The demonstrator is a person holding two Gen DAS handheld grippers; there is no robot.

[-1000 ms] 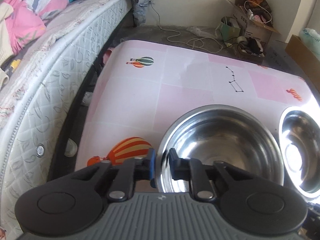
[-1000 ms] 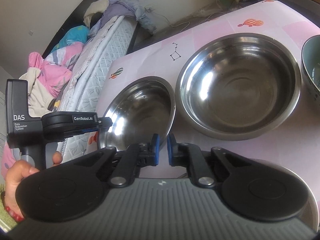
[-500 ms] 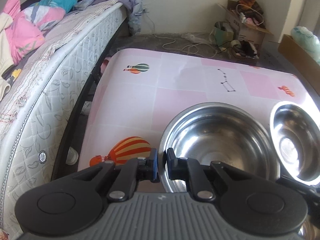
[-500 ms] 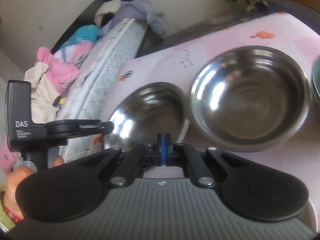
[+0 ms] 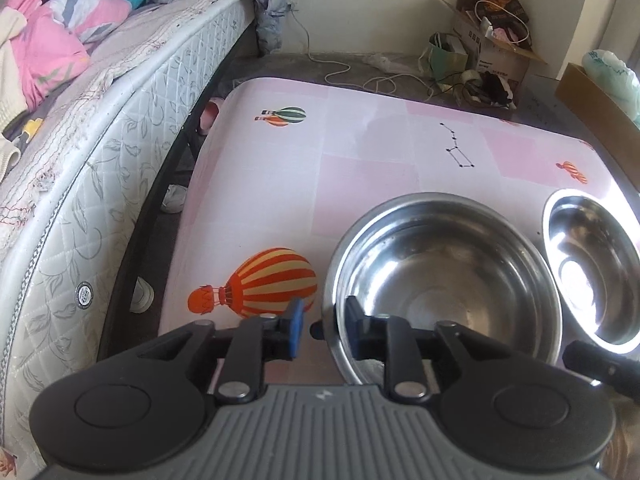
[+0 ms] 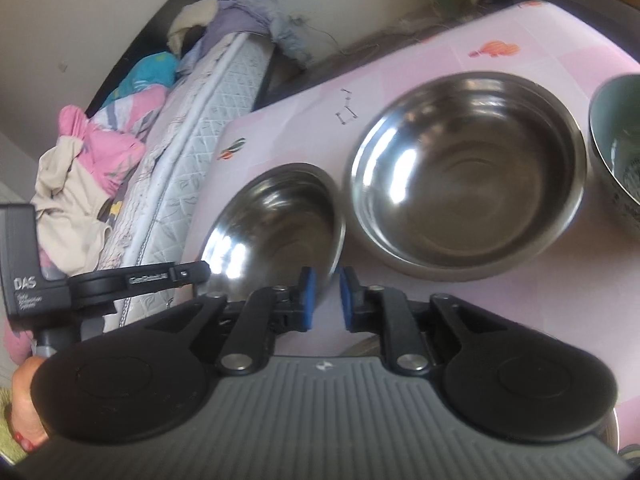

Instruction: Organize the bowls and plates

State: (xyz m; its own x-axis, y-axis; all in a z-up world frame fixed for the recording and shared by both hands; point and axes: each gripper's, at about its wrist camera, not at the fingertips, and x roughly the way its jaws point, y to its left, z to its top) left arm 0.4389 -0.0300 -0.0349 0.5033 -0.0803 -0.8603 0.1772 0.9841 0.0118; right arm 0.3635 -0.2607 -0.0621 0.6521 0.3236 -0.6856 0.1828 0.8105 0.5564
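A steel bowl (image 5: 440,272) stands on the pink table (image 5: 280,184), with a second steel bowl (image 5: 592,264) to its right. My left gripper (image 5: 324,326) straddles the first bowl's near left rim. Its jaws are opening, and the blue pad (image 5: 296,328) stands clear of the rim. In the right wrist view the same bowl (image 6: 276,224) sits left of the larger steel bowl (image 6: 468,176). My right gripper (image 6: 326,300) hovers at the smaller bowl's near right rim. Its jaws are opening with nothing pressed between the pads.
A dark green bowl (image 6: 620,152) is at the right edge. A mattress (image 5: 100,160) with heaped clothes runs along the table's left side. Boxes and cables (image 5: 488,52) clutter the floor behind. A hand (image 6: 24,400) holds the left gripper's handle.
The left jaws, earlier shut on the bowl's rim, have spread apart. The right jaws, shut half a second ago, now show a gap. Neither hand has shifted noticeably.
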